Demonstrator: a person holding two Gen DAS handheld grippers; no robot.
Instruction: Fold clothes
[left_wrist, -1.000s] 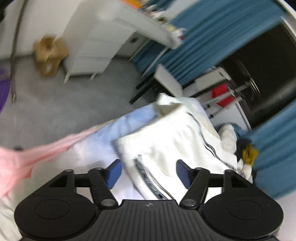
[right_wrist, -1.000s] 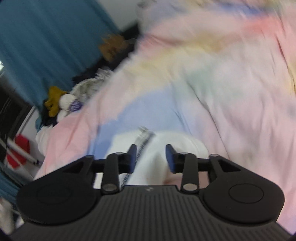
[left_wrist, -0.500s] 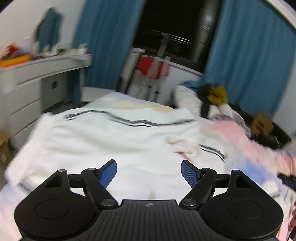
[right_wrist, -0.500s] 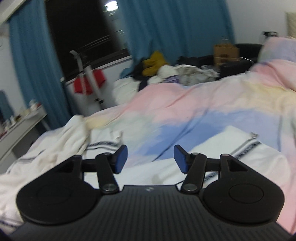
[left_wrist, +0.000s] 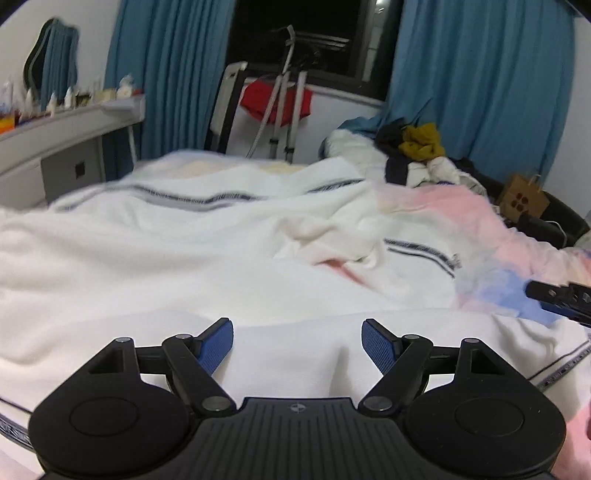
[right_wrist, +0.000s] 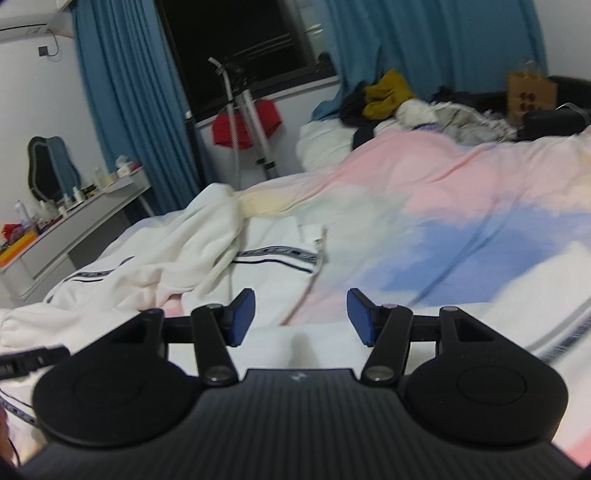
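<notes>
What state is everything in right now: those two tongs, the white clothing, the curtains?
Left tongs: open, holding nothing, above the cloth.
Right tongs: open, holding nothing.
White garment with dark striped trim: spread on the bed, rumpled, not neatly folded.
Pastel pink-and-blue bedcover: spread out, creased.
Blue curtains: drawn apart, dark window showing.
Pile of clothes with a mustard-yellow piece: heaped, unfolded.

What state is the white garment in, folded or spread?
Partly folded, not neat. The white garment lies over the bed, bunched at mid-cloth with a near edge doubled over; both grippers are open, holding nothing.
</notes>
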